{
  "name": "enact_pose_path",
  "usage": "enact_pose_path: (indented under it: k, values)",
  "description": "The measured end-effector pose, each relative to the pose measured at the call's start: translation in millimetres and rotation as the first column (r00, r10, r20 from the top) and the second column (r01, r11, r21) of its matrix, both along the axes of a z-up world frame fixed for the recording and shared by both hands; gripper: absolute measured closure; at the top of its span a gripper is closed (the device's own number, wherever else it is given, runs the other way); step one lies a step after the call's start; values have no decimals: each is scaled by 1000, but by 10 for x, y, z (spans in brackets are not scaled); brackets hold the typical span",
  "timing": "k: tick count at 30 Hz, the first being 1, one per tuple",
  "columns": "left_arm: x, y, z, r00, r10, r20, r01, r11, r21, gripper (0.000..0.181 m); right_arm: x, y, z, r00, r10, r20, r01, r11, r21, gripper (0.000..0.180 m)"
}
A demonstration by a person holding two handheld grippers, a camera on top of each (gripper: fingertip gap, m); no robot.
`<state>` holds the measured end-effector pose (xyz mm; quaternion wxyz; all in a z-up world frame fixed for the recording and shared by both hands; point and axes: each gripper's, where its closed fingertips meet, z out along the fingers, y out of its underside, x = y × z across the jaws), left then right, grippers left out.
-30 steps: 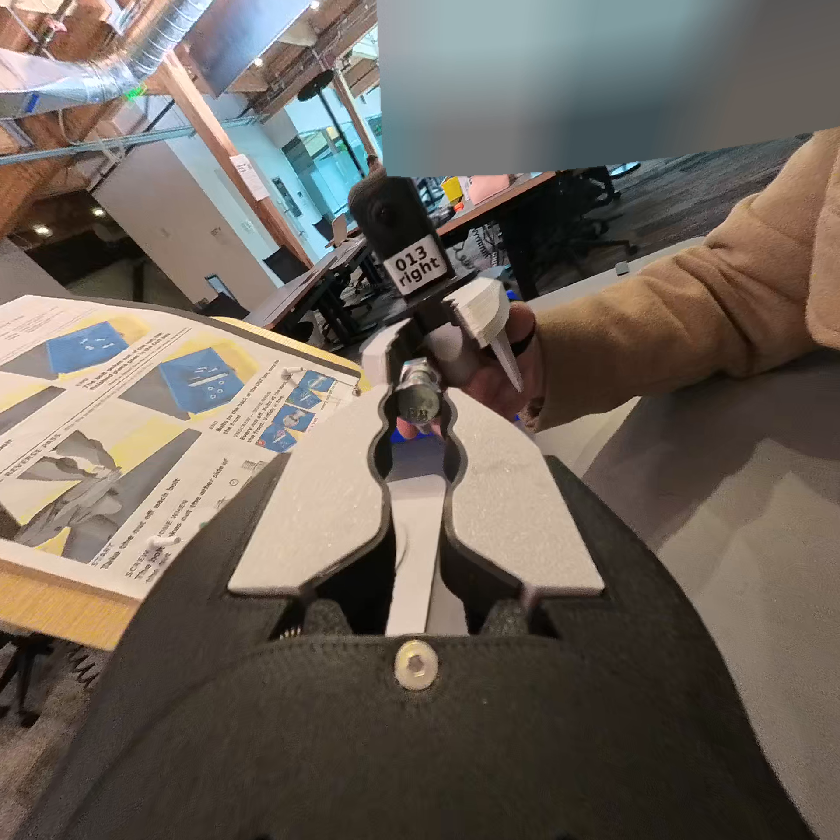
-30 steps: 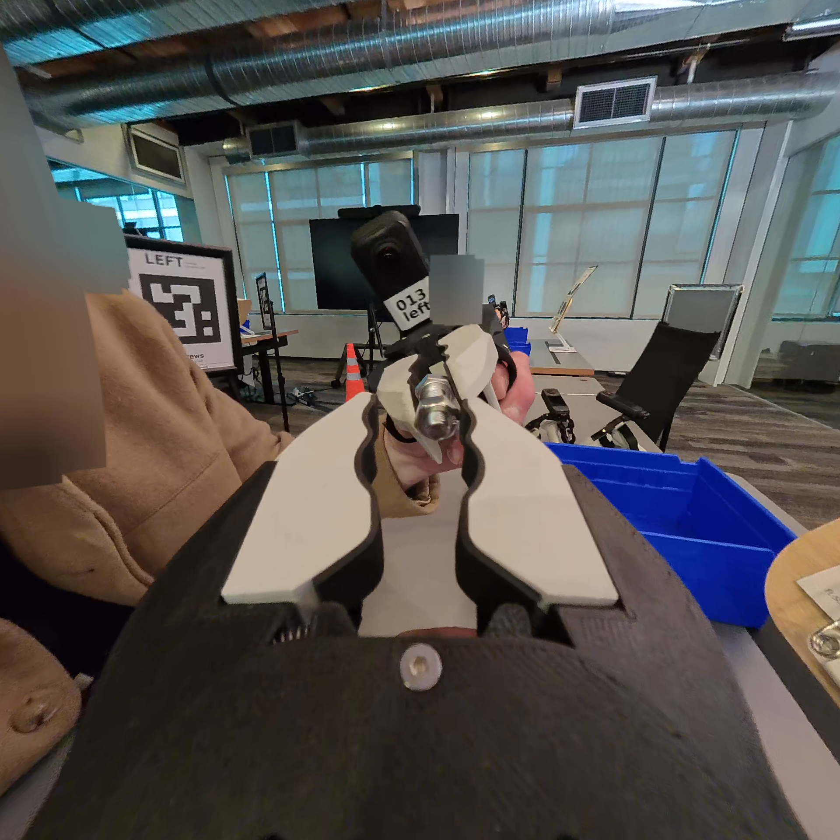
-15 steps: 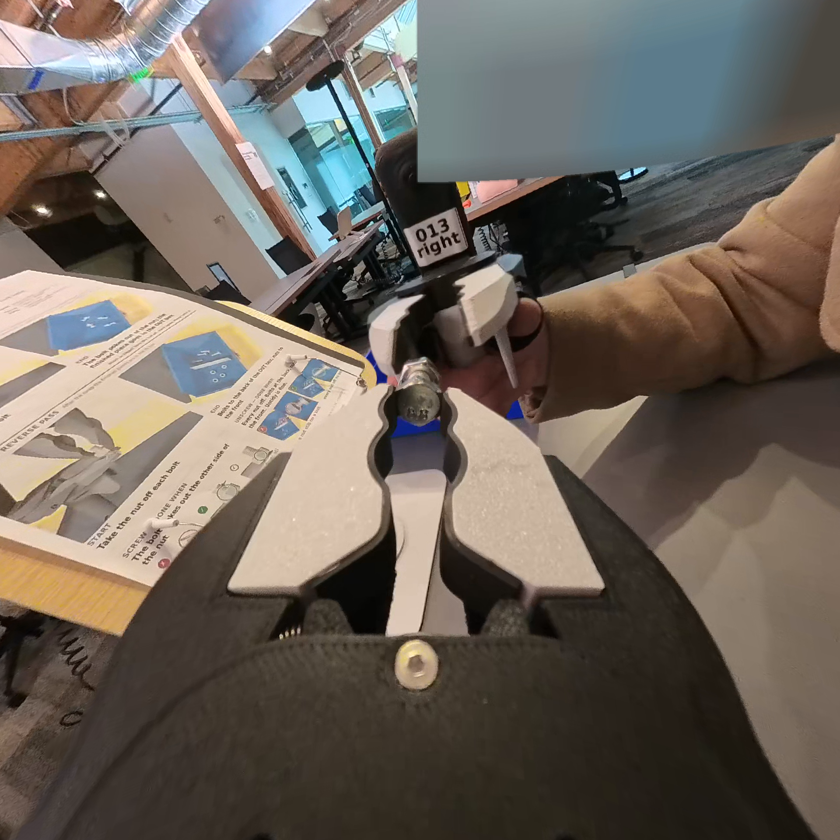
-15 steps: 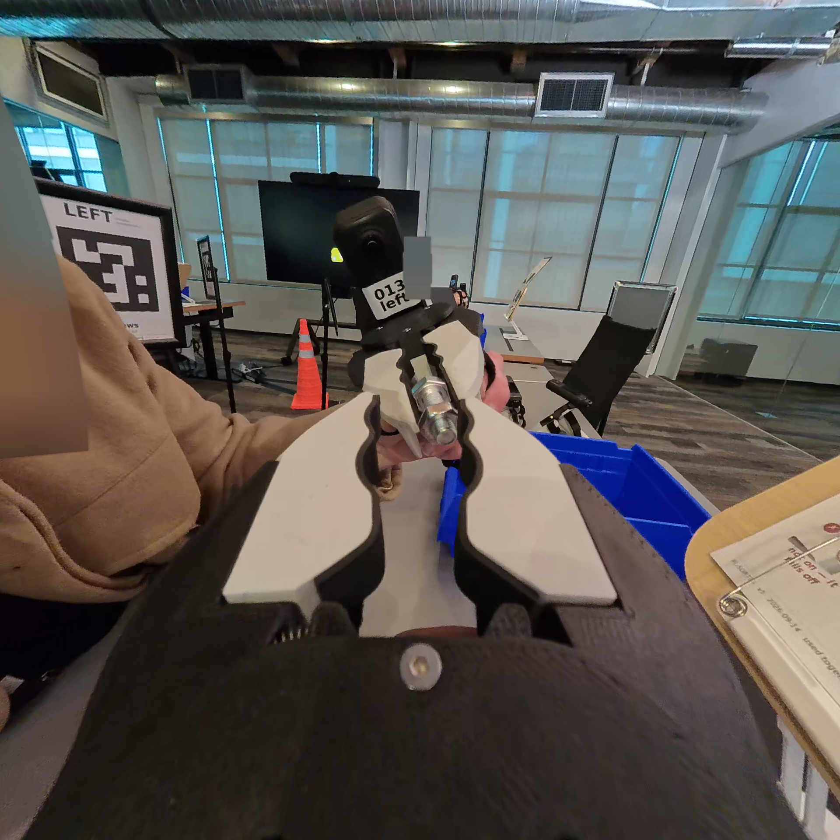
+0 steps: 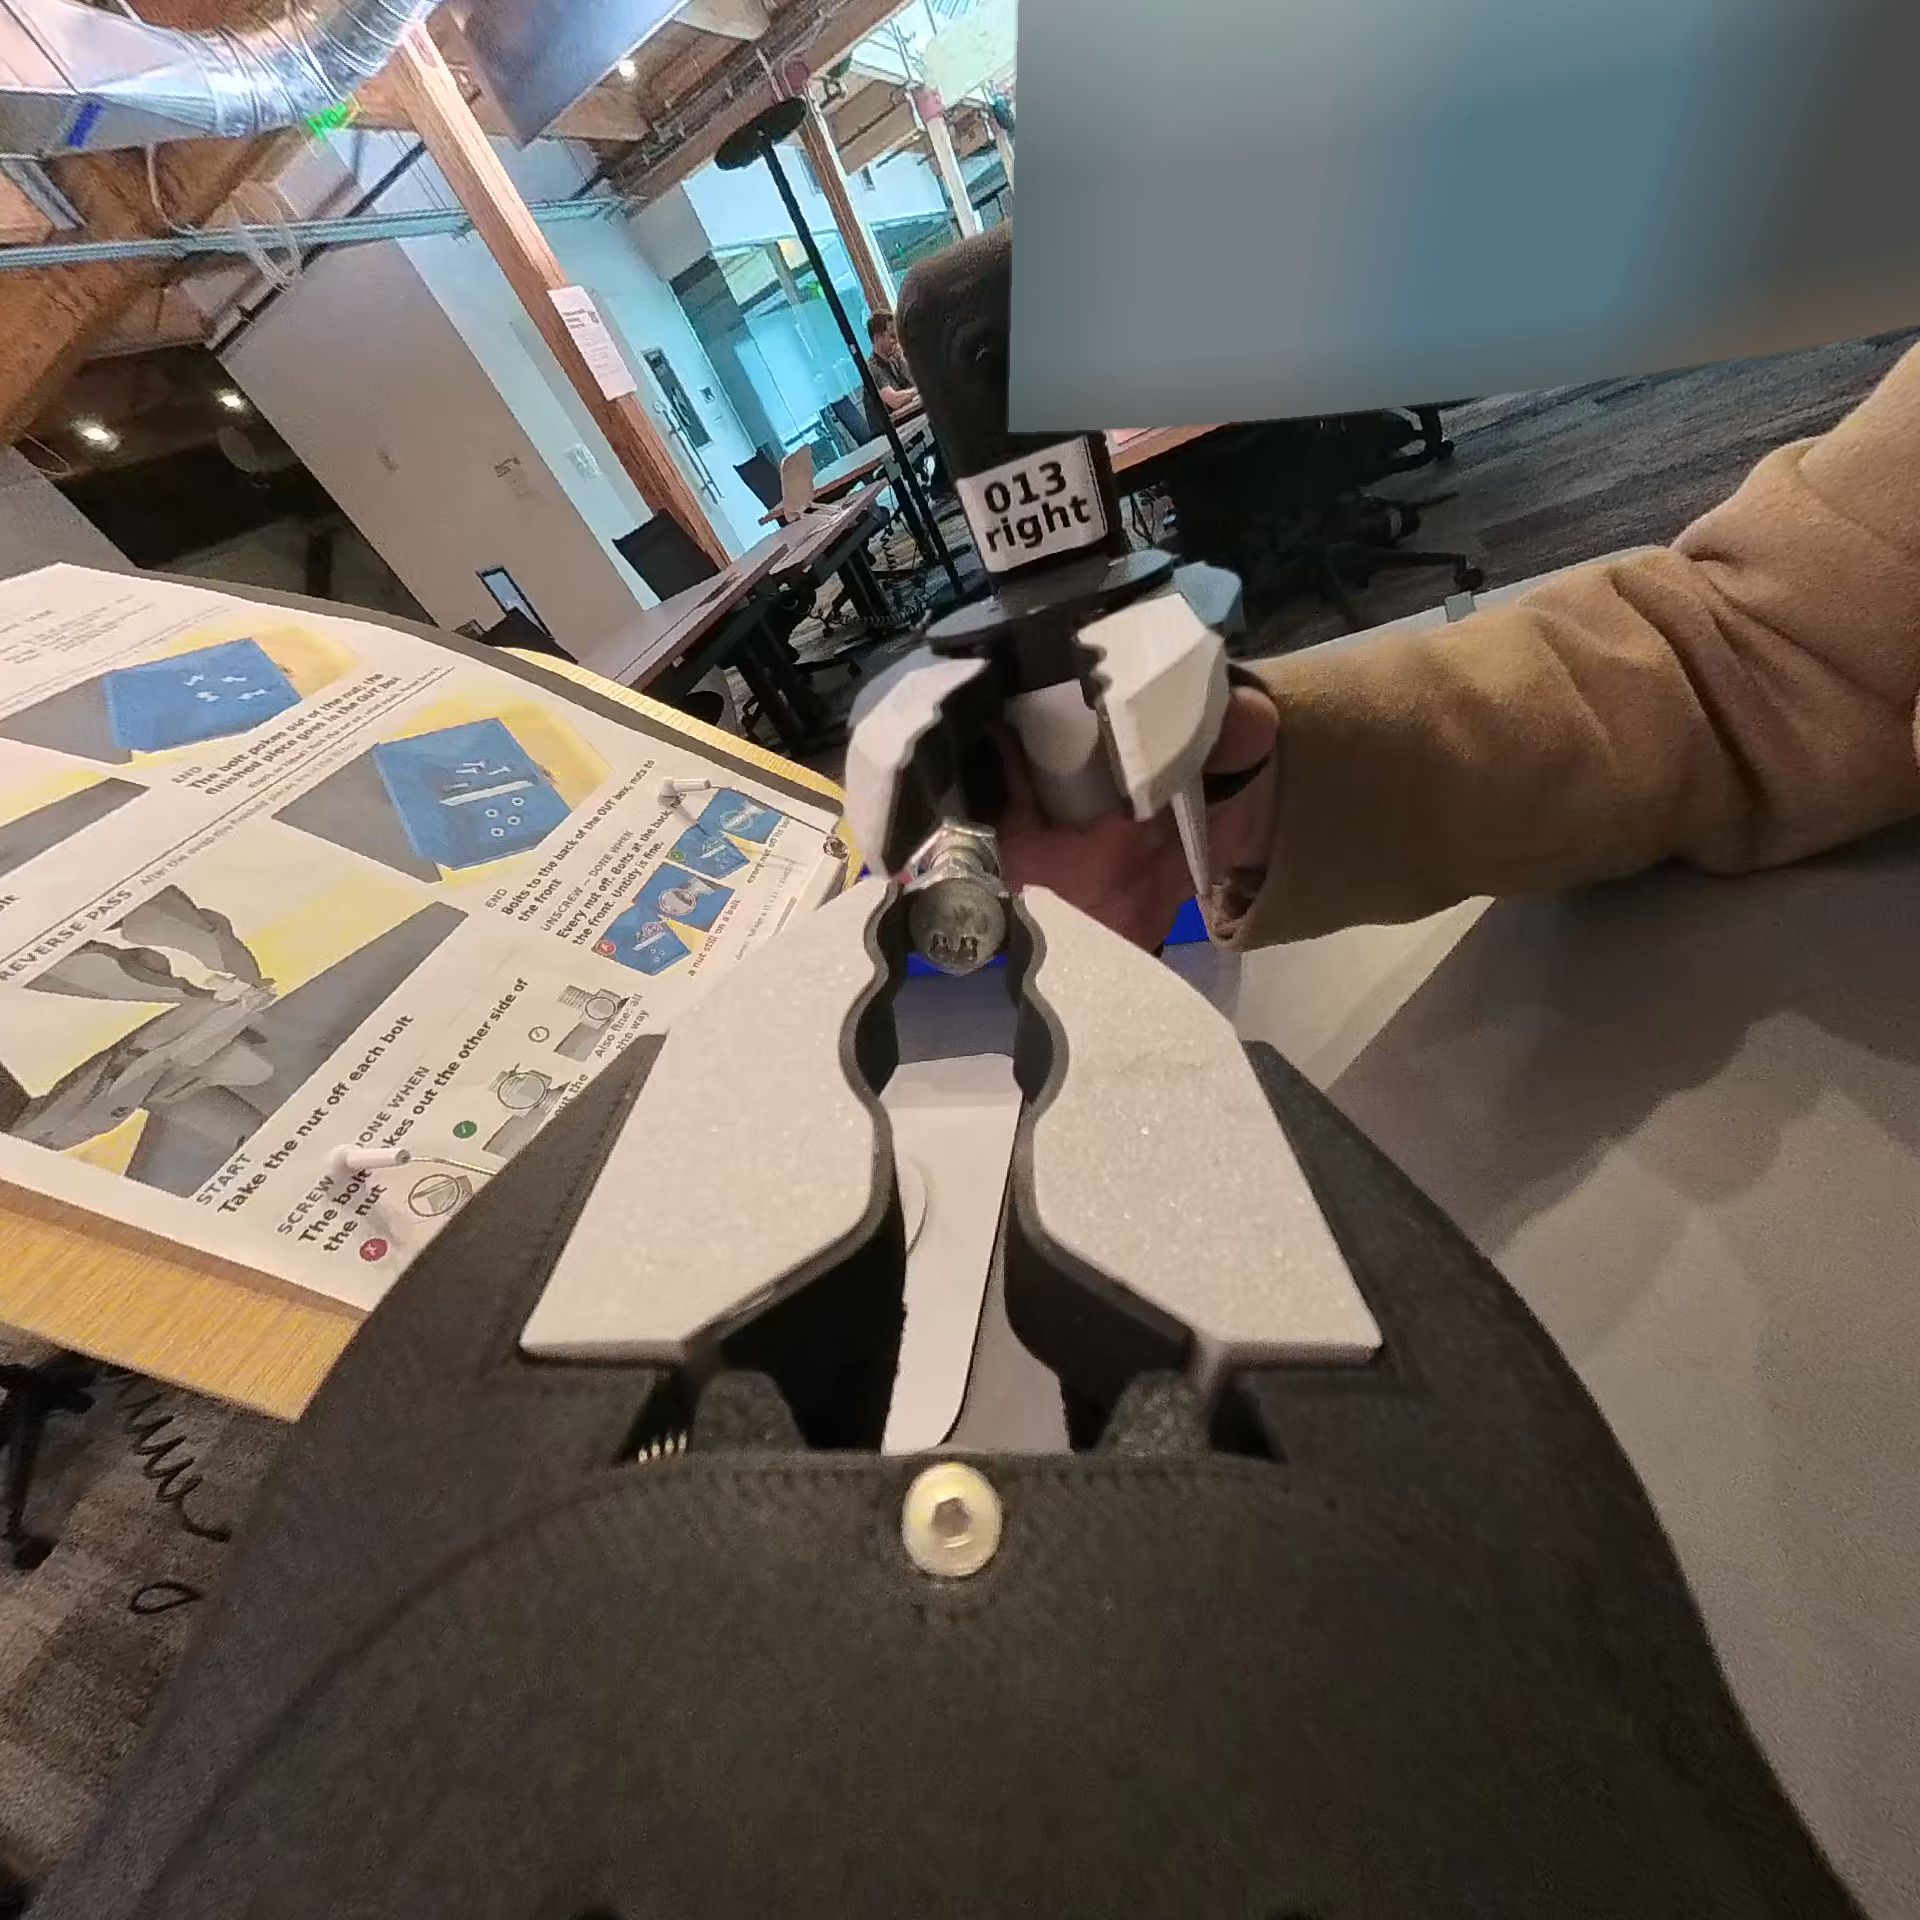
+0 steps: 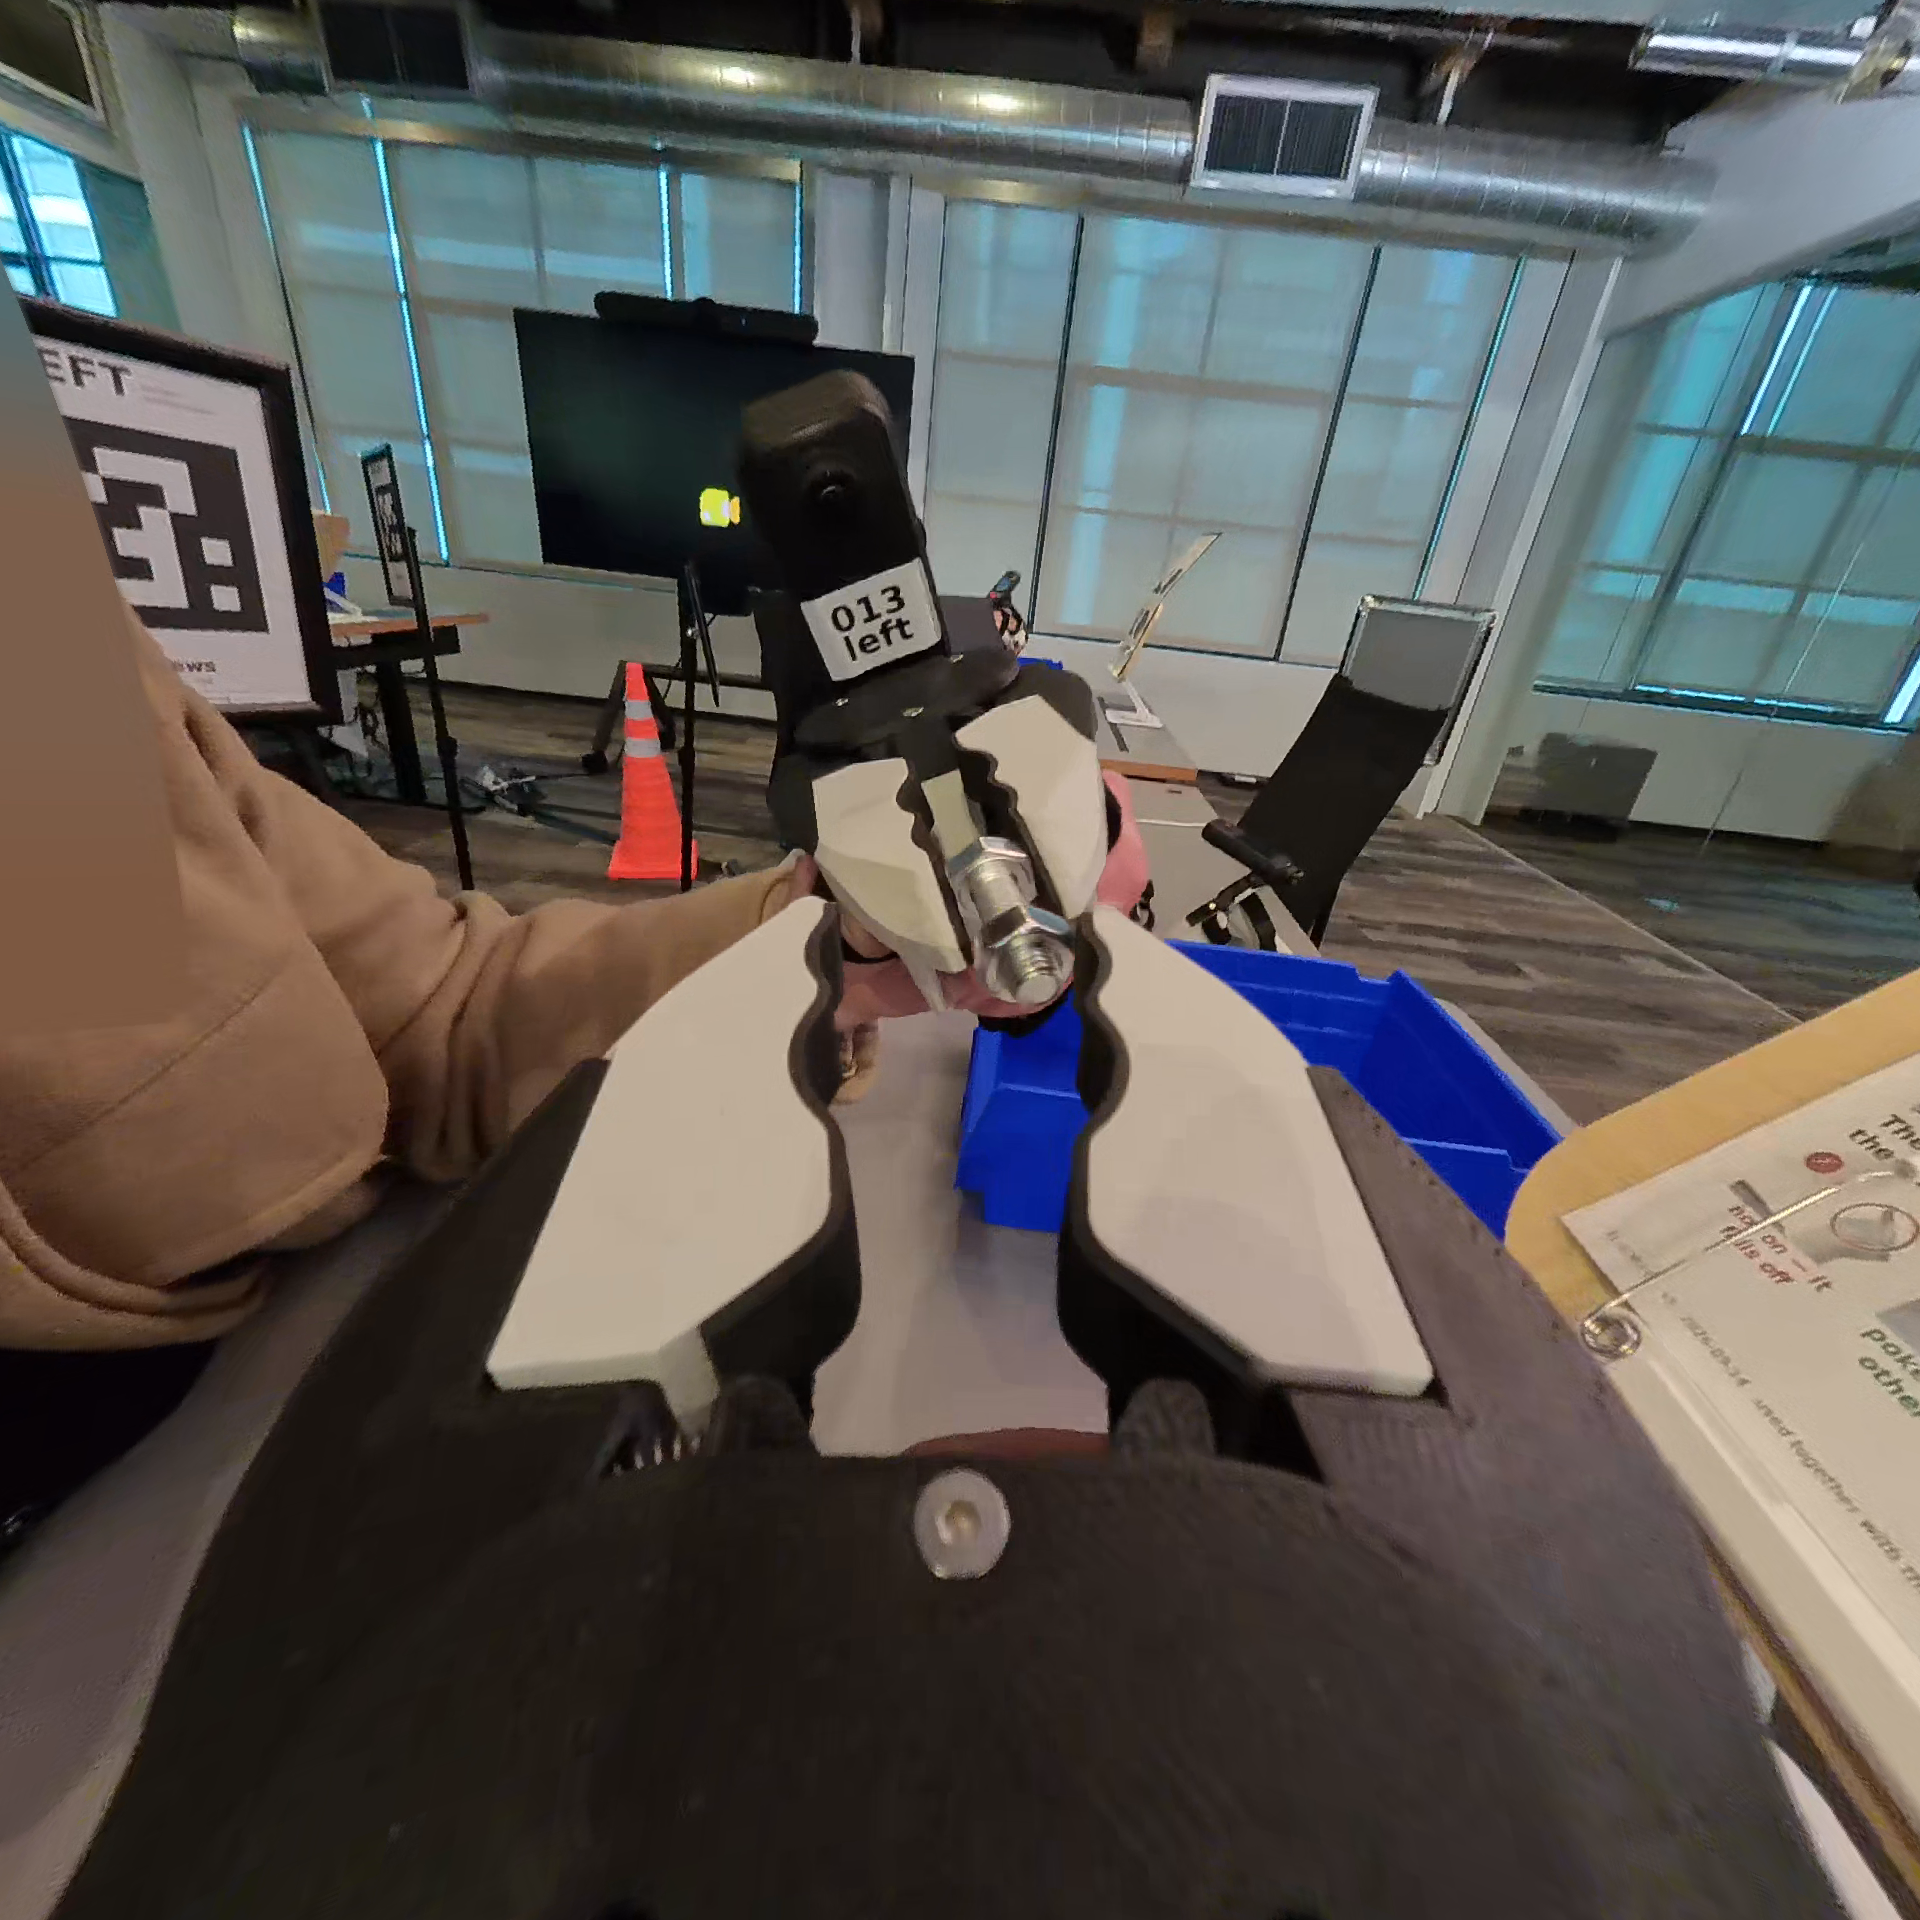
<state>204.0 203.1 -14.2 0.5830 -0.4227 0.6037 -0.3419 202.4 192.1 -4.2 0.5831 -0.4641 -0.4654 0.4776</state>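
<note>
Here, the two grippers are being held tip to tip above a grey table (image 5: 1558, 1195) by hands in tan sleeves (image 5: 1558, 707). The left gripper (image 5: 954, 925), with flat white fingers on a black textured body, is being kept clenched on the round head of a steel bolt (image 5: 954, 927). The right gripper (image 6: 951, 935) is being kept released, and the threaded bolt end with its hexagonal nut (image 6: 1023, 925) is lying against the right fingertip only. A blue plastic bin (image 6: 1351, 1070) is being seen just behind, and a printed sheet on a wooden board (image 5: 156, 1278) beside it.
</note>
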Motion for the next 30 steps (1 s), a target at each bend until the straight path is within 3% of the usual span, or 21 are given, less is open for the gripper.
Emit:
enact_pose_path:
  k: [2, 3, 4, 6, 9, 13, 18, 21, 25, 30]
  values:
    - [-4, 15, -3, 1000, 10, -3, -10, 1000, 4, 164, -15, -20, 0, 1000, 2, 2, -2, 1000, 8, 133]
    - [-7, 14, -3, 1000, 9, -4, -9, 1000, 2, 164, -1, -54, 31, 1000, 14, -13, -14, 1000, 21, 136]
    - [-10, 35, -3, 1000, 24, -6, -24, 1000, 3, 164, 19, -138, 67, 998, 57, -26, -56, 998, 42, 157]
    - [-26, 79, -11, 999, 44, -8, -44, 999, 1, 164, 29, -242, 85, 996, 93, -6, -92, 993, 78, 158]
    - [-28, 62, 3, 1000, 22, 6, -22, 1000, -17, 164, 41, -122, 71, 1000, -2, 22, 0, 995, 102, 149]
    - [7, 17, -18, 1000, 6, -6, -6, 1000, -8, 164, 18, 35, 15, 1000, -24, -2, 24, 1000, -2, 130]
    - [4, 34, -28, 1000, 6, -5, -6, 1000, -18, 164, -25, -6, -8, 1000, -22, 3, 22, 999, 32, 133]
    - [-7, 82, -32, 1000, 30, -6, -30, 999, -24, 164, 13, -129, 37, 999, 36, 0, -36, 997, 69, 151]
    - [-27, 70, -3, 1000, 8, 20, -7, 999, -41, 164, 77, -17, 103, 999, -34, -35, 36, 997, 62, 140]
    - [-6, 67, -28, 1000, 6, 10, -6, 999, -42, 164, 4, 64, -51, 998, -60, 28, 59, 997, 46, 136]
